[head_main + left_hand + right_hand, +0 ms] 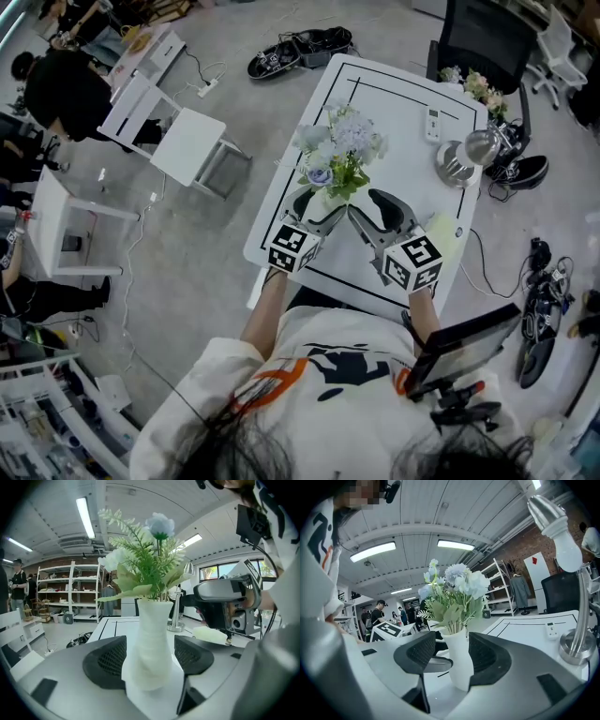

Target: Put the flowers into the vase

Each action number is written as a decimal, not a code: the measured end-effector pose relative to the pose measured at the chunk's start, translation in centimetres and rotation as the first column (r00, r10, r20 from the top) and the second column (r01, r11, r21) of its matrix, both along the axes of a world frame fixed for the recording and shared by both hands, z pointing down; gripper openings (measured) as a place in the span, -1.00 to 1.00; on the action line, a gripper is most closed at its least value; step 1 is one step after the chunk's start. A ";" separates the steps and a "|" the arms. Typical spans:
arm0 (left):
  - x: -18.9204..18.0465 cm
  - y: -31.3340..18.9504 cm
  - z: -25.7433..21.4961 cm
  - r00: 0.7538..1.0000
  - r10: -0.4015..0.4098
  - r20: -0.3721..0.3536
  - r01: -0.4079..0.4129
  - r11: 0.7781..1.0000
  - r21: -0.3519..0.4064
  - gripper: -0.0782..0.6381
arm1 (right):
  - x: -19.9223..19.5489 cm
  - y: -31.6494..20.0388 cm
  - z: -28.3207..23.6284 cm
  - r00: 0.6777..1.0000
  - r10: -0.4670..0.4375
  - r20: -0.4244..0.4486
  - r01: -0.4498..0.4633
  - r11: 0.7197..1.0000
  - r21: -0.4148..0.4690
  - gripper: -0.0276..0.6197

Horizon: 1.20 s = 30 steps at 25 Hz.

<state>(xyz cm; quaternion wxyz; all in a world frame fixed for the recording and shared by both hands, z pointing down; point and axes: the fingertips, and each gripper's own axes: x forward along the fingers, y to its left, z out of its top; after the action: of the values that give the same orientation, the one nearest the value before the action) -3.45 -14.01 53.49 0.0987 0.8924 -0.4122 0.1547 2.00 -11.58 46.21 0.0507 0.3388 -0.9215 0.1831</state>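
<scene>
A white vase (325, 202) stands on the white table (394, 103), holding a bunch of pale blue and white flowers (339, 150) with green leaves. My left gripper (317, 211) reaches in from the near left and the right gripper (370, 214) from the near right. In the left gripper view the vase (152, 644) stands between the wide-open jaws of the left gripper (150, 656), flowers (145, 564) above. In the right gripper view the vase (459, 663) stands between the spread jaws of the right gripper (452, 653), with a gap at the left pad.
A silver desk lamp (464, 155) and a small remote (432, 124) sit at the table's far right. More flowers (473, 84) lie at the far corner by a black chair (487, 37). A pale green object (441, 230) lies beside my right gripper. White side tables (187, 141) stand to the left.
</scene>
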 end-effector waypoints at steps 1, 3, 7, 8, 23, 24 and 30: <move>-0.2 0.5 -0.1 1.000 -0.017 0.007 0.017 1.000 0.001 0.08 | 0.3 0.3 0.1 1.000 0.000 0.003 0.000 1.000 -0.004 -0.25; -0.6 1.7 -0.5 0.999 -0.052 0.012 0.052 0.999 0.005 0.08 | 0.8 1.0 0.1 1.000 -0.008 0.011 0.008 1.000 -0.009 -0.25; -0.6 4.0 -2.1 0.991 -0.135 -0.021 0.135 0.990 0.025 0.01 | 1.5 3.0 0.1 0.999 -0.043 0.025 0.044 0.999 -0.008 -0.26; -0.5 4.5 -2.6 0.988 -0.154 -0.031 0.155 0.987 0.036 -0.08 | 1.6 3.6 0.1 0.998 -0.056 0.026 0.056 0.998 -0.005 -0.27; 1.8 11.1 -6.4 0.969 -0.229 -0.088 0.237 0.967 0.094 -0.32 | 2.6 8.5 -0.6 0.990 -0.122 0.076 0.121 0.993 0.011 -0.49; 1.7 11.3 -6.6 0.970 -0.227 -0.090 0.235 0.967 0.095 -0.32 | 2.4 8.7 -0.7 0.990 -0.117 0.076 0.116 0.993 0.011 -0.50; 1.2 12.3 -7.4 0.971 -0.206 -0.119 0.219 0.970 0.109 -0.32 | 2.4 10.2 -1.4 0.995 -0.062 0.079 0.061 0.998 0.021 -0.57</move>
<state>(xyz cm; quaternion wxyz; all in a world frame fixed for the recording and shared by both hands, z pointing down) -2.28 -1.67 46.05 0.0820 0.8545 -0.5082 0.0698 4.41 -1.38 44.79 0.0167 0.3033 -0.9344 0.1863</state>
